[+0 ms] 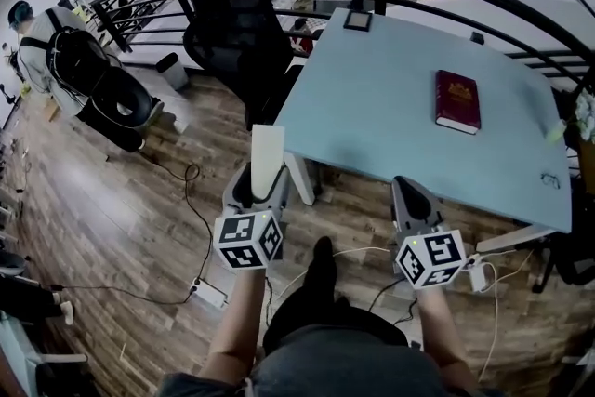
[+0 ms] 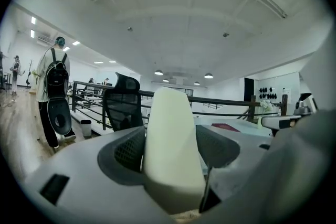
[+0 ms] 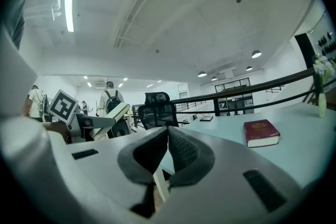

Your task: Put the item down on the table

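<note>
Left gripper clamped on cream slab, upright over floor, table at its 1 o'clock. I'd judge it light, stiff, smooth: grip flat faces low. Right gripper closed, empty.

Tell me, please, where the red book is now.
In the head view the red book lies on the right half of the table, ahead of the right tongs.
</note>
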Motion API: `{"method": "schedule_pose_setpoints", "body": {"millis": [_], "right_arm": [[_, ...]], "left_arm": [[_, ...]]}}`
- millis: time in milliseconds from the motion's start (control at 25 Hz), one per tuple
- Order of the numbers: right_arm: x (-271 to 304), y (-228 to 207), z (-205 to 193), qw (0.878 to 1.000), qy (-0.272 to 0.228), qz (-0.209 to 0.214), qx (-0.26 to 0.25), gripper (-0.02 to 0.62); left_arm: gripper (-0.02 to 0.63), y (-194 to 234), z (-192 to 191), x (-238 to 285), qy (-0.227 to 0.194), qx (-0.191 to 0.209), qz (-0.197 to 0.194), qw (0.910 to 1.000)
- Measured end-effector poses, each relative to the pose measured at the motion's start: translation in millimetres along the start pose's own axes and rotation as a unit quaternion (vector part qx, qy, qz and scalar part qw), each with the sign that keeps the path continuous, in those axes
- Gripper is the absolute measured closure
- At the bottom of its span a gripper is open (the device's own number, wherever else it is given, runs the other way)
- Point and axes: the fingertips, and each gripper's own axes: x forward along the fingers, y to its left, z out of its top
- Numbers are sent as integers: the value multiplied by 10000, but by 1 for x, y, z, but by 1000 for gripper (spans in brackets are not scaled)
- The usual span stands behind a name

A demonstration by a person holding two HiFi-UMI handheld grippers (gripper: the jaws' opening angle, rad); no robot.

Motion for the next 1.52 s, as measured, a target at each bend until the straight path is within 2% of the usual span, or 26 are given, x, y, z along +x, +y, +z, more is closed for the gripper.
{"method": "schedule_pose_setpoints", "body": {"millis": [440,720,1120,1520], "right_arm": [[114,-35,24,9999,21,-145,18,592],[169,-56,29,9995,36,-288,86,592],[212,-68,30,9990,143,-402,140,592],[244,-107,36,9989,122,-380,247,592]], "left_arm": [[299,45,47,113,-168,-28,-91,9998],[299,61,66,172,-214,135,-232,9994],[299,70,82,223,-191,206,-447,9986],[299,56,82,280,-43,290,-487,9984]]}}
